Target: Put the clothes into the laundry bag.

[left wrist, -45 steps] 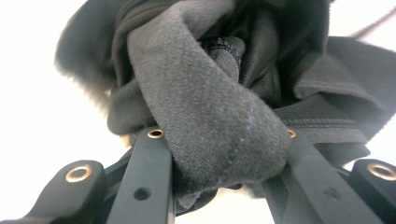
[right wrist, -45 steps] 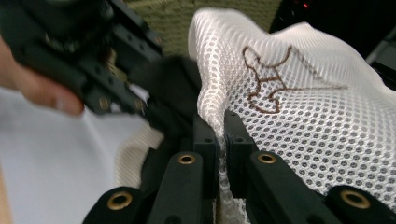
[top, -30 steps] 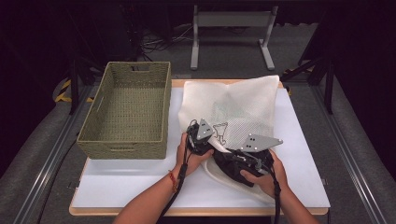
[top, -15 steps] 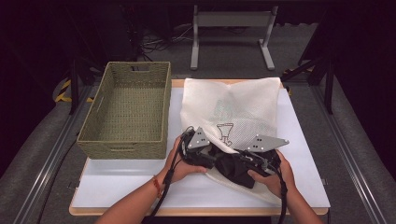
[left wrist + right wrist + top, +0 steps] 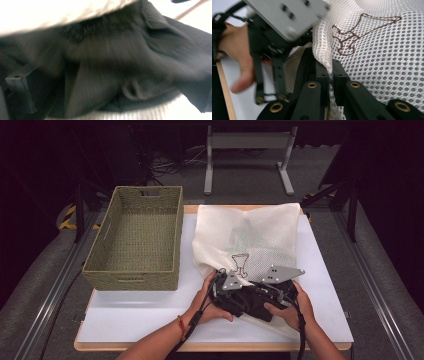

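Left claw [image 5: 231, 292], high view: released. Its jaws have just been opening and stand wide against the black garment [image 5: 245, 304], without pressing on it. Right claw [image 5: 270, 292] is close alongside, at the near edge of the white mesh laundry bag [image 5: 250, 232]. The bag lies flat on the white surface [image 5: 140, 315] with its mouth toward the person, and the garment is bunched at that mouth between the two hands. A woven basket [image 5: 135, 240] stands just beside the bag on its left, with nothing seen in it.

Left gripper view: blurred. Dark folded cloth [image 5: 120, 65] lies directly ahead, under a pale edge of the bag [image 5: 50, 12]. One jaw shows at the lower left, clear of the cloth. Nothing is gripped.

Right gripper view: right claw [image 5: 331, 75] is clenched on a fold of the mesh bag [image 5: 387, 50], the netting pinched between its pads beside the stitched hanger motif [image 5: 359, 32]. The left hand [image 5: 234, 55] is seen beyond with its claw.

Assessment: the step in hand appears to be loading the garment into the bag, the right claw holding the mouth while the left takes a new hold. The next move calls for the left claw to close on a fuller bunch of cloth and push it deeper. The right grip should hold steady so the mouth does not collapse.
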Demonstrator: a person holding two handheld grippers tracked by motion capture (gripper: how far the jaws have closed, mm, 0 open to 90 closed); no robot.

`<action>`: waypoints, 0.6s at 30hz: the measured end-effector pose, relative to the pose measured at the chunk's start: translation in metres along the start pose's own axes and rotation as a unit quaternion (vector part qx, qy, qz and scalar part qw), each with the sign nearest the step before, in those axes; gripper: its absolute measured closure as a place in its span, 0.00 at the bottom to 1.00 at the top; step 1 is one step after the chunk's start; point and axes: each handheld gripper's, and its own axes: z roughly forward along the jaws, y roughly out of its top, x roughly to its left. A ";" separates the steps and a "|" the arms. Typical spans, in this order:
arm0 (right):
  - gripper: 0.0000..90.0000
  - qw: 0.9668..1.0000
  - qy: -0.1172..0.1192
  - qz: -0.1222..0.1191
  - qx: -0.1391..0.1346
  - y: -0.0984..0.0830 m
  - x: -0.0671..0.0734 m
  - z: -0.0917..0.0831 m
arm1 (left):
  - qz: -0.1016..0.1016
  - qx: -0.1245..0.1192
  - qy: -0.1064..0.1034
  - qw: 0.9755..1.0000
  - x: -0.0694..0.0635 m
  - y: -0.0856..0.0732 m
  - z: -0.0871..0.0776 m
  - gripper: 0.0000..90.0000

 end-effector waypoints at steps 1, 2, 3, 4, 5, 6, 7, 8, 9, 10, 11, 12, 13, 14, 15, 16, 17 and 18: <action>0.96 1.000 0.001 0.001 0.000 0.000 0.000 0.000 | -0.001 0.004 0.010 1.000 -0.001 0.002 0.004 0.07; 0.96 1.000 0.002 0.003 0.002 0.000 0.000 0.001 | 0.004 0.015 0.029 0.999 -0.002 0.003 0.007 0.13; 0.96 1.000 0.003 0.003 0.004 -0.001 -0.001 0.001 | 0.001 0.014 0.040 0.999 -0.002 0.004 0.008 0.23; 0.96 1.000 0.003 0.004 0.006 -0.001 0.000 0.001 | 0.000 0.015 0.045 0.999 0.000 0.004 0.009 0.32; 0.96 1.000 0.002 0.005 0.007 -0.001 0.000 0.002 | 0.011 0.024 0.052 0.998 0.002 0.005 0.010 0.44; 0.96 1.000 0.003 0.005 0.009 -0.002 -0.001 0.002 | 0.017 0.020 0.061 0.998 0.005 0.005 0.010 0.54; 0.96 1.000 0.004 0.007 0.010 -0.002 -0.001 0.003 | 0.017 0.020 0.061 0.998 0.005 0.005 0.010 0.65; 0.96 1.000 0.004 0.007 0.010 -0.002 -0.001 0.003 | 0.022 0.023 0.068 0.997 0.007 0.005 0.010 0.65; 0.96 1.000 0.005 0.009 0.011 -0.002 -0.002 0.003 | 0.029 0.022 0.079 0.996 0.009 0.006 0.010 0.73; 0.96 1.000 0.007 0.011 0.012 -0.003 -0.003 0.004 | 0.026 0.015 0.080 0.996 0.011 0.006 0.008 0.78; 0.96 1.000 0.010 0.013 0.009 -0.003 -0.003 0.004 | 0.022 0.009 0.082 0.996 0.014 0.006 0.007 0.82; 0.96 1.000 0.010 0.012 0.008 -0.003 -0.002 0.003 | 0.023 0.000 0.085 0.996 0.016 0.007 0.002 0.83; 0.96 1.000 0.010 0.012 0.006 -0.002 -0.002 0.003 | 0.023 -0.006 0.092 0.995 0.016 0.008 -0.002 0.84; 0.96 1.000 0.012 0.014 0.000 -0.001 0.000 0.001 | 0.028 -0.015 0.103 0.994 0.015 0.010 -0.008 0.84; 0.96 1.000 0.016 0.014 -0.005 0.000 0.001 -0.001 | 0.031 -0.021 0.104 0.994 0.015 0.011 -0.012 0.84; 0.97 1.000 0.018 0.013 -0.009 0.002 0.002 -0.002 | 0.027 -0.034 0.108 0.993 0.016 0.013 -0.021 0.84; 0.97 1.000 0.020 0.010 -0.017 0.004 0.005 -0.005 | 0.028 -0.044 0.111 0.992 0.016 0.015 -0.028 0.84; 0.97 1.000 0.020 0.010 -0.017 0.004 0.005 -0.005 | 0.028 -0.044 0.111 0.992 0.016 0.015 -0.028 0.85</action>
